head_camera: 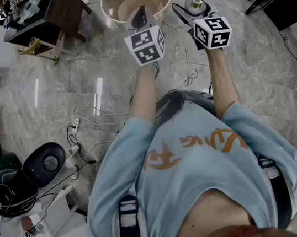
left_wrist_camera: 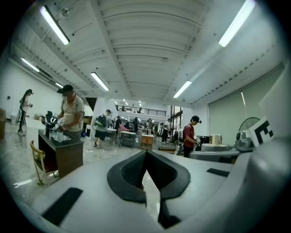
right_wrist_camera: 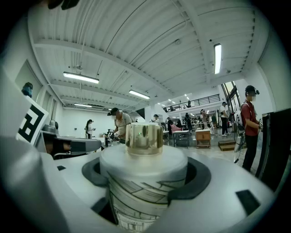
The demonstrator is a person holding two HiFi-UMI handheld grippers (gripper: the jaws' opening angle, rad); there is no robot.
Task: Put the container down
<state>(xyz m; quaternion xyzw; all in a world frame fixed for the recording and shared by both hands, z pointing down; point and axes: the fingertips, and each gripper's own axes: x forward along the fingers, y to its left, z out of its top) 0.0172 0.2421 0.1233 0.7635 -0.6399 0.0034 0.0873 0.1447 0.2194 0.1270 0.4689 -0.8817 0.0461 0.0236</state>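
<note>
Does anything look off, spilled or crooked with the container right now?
Nothing stands out. The container stands upright between the right gripper's jaws, its gold cap on, with no spill or damage visible. The left gripper is shut and empty.

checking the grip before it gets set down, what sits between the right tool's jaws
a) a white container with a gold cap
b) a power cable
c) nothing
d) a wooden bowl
a: the right gripper view shows the white container with its gold cap clamped between the dark pads of the right tool.
</note>
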